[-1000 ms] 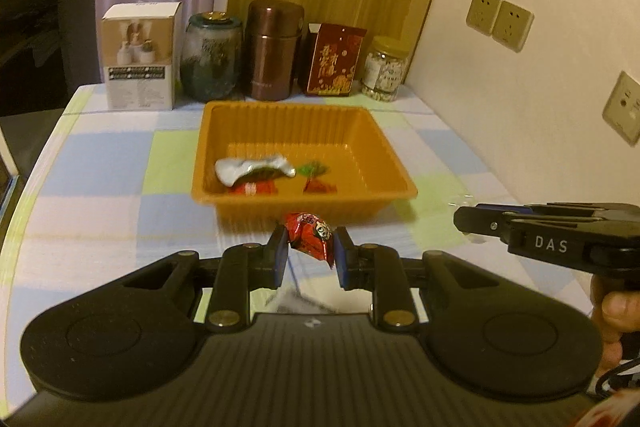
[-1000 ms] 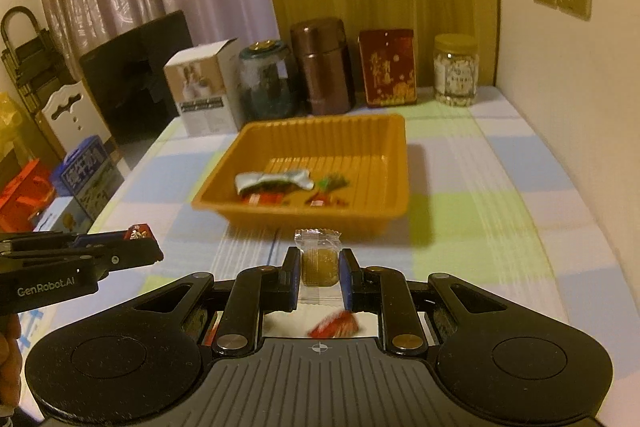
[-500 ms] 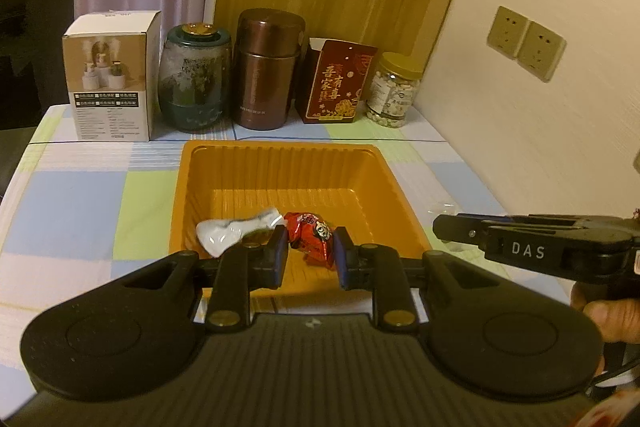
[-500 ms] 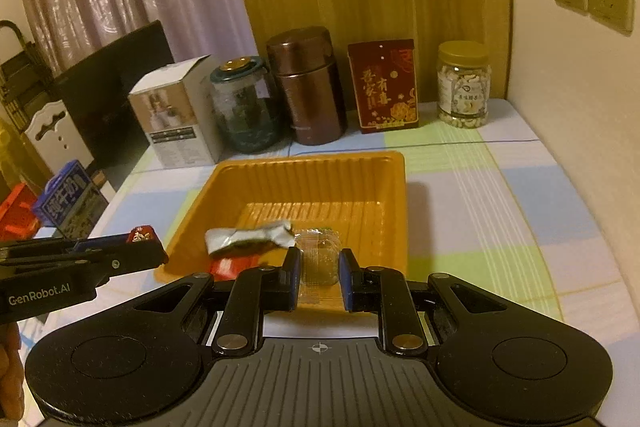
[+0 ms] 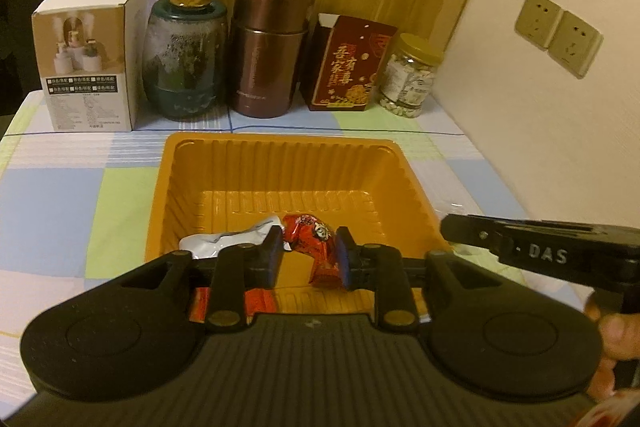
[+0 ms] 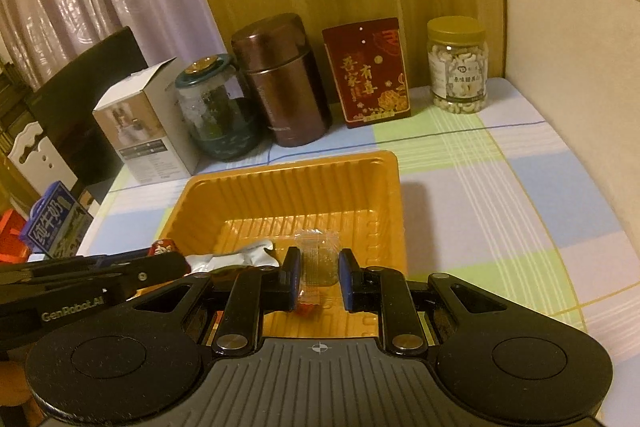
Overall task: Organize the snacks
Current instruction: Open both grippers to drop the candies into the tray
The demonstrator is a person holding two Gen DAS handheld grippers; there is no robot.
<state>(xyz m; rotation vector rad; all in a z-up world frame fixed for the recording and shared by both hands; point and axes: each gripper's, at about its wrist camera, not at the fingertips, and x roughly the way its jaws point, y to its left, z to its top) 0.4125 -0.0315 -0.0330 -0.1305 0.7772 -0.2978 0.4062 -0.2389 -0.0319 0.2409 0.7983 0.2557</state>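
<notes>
An orange plastic tray (image 5: 280, 143) (image 6: 288, 163) lies on the checked tablecloth. My left gripper (image 5: 310, 253) hangs over the tray's near part. Its jaws are opening, and a red-wrapped candy (image 5: 312, 239) still sits between the pads, touching both and tilted down. My right gripper (image 6: 320, 263) is shut on a clear-wrapped candy (image 6: 318, 255) over the tray's near right side. Each gripper shows in the other's view: the right gripper (image 5: 446, 229) at the right edge, the left gripper (image 6: 182, 263) at the left. A white wrapper (image 5: 224, 241) and a red snack (image 5: 256, 301) lie in the tray.
Along the back stand a white box (image 5: 88, 67), a glass jar (image 5: 184, 59), a brown canister (image 5: 268, 51), a red box (image 5: 348, 67) and a nut jar (image 5: 412, 79). The wall with sockets (image 5: 560, 31) runs along the table's right side. A dark chair (image 6: 80, 79) stands left.
Both grippers have moved forward from in front of the tray to over its near part. The left jaws have parted slightly and the red candy hangs a little lower.
</notes>
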